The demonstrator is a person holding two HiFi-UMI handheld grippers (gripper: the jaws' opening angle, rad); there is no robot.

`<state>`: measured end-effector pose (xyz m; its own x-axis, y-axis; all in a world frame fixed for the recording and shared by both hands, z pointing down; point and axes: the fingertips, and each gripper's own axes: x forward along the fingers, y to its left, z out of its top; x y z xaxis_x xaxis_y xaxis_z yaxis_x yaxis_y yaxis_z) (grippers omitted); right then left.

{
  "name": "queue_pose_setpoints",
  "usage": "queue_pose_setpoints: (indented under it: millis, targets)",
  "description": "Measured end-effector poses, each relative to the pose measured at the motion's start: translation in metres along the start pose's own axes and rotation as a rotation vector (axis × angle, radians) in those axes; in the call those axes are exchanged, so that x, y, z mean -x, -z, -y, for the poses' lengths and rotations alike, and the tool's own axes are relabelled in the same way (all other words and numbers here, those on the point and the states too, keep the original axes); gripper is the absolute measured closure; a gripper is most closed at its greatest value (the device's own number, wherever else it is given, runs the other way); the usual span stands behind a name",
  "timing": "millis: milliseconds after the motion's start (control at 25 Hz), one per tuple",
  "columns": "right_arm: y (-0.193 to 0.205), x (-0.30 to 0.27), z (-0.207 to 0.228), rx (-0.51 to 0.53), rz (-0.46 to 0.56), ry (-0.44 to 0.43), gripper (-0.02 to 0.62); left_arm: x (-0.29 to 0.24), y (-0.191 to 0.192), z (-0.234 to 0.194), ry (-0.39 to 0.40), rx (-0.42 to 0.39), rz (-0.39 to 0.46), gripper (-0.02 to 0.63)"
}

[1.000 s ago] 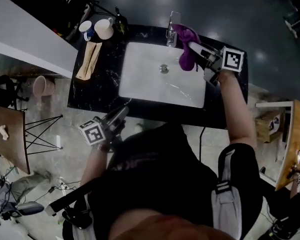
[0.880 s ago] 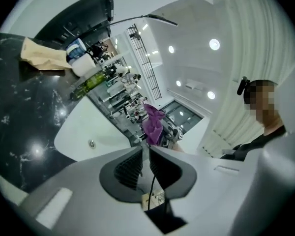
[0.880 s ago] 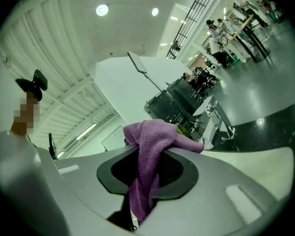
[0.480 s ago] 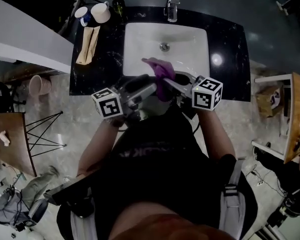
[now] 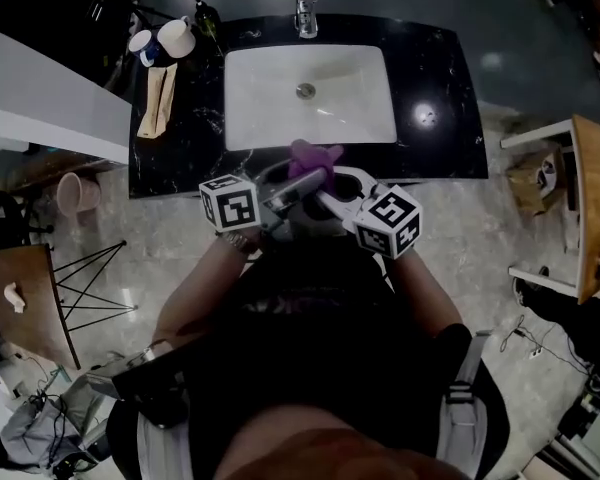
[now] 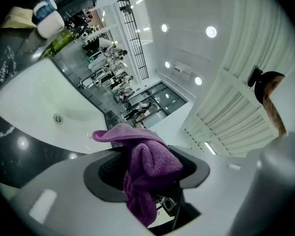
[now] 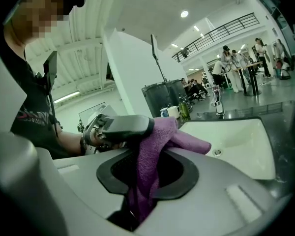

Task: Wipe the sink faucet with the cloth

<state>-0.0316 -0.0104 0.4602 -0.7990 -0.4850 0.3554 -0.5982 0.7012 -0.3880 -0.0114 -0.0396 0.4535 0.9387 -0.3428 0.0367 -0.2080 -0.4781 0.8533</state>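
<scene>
Black marbled stone forms the desk (image 5: pixel 440 88) in the head view, with a white sink (image 5: pixel 270 118) set in its middle and the faucet (image 5: pixel 306 6) upright at its far edge. Two cups (image 5: pixel 177 38), a dark bottle (image 5: pixel 206 13) and a folded beige towel (image 5: pixel 157 100) sit by the far left corner. Over the near edge the left gripper (image 5: pixel 305 180) and right gripper (image 5: pixel 325 190) meet at the purple cloth (image 5: pixel 313 156), well apart from the faucet.

In the left gripper view its jaws stand wide, having just closed a little, and the cloth hangs bunched between them.

In the right gripper view the jaws are narrow and pinch the cloth, which drapes down through them; one jaw of the left gripper lies against its top fold.
</scene>
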Motion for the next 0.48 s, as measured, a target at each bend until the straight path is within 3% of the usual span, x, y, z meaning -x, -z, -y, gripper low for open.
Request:
queue_pose_setpoints:
  millis: [240,400,480]
  targets:
    - [0.02,0.038,0.002,-0.034,0.025,-0.007,0.455,-0.012,0.024,0.009,-0.025,0.032,0.02,0.467]
    - [0.014,0.082,0.006,-0.042,0.125,0.013,0.434,0.0,0.014,0.015,-0.065,0.024,0.115,0.483]
    - [0.01,0.107,0.013,-0.098,0.203,0.019,0.469,0.011,0.004,0.012,-0.1,0.022,0.17,0.486]
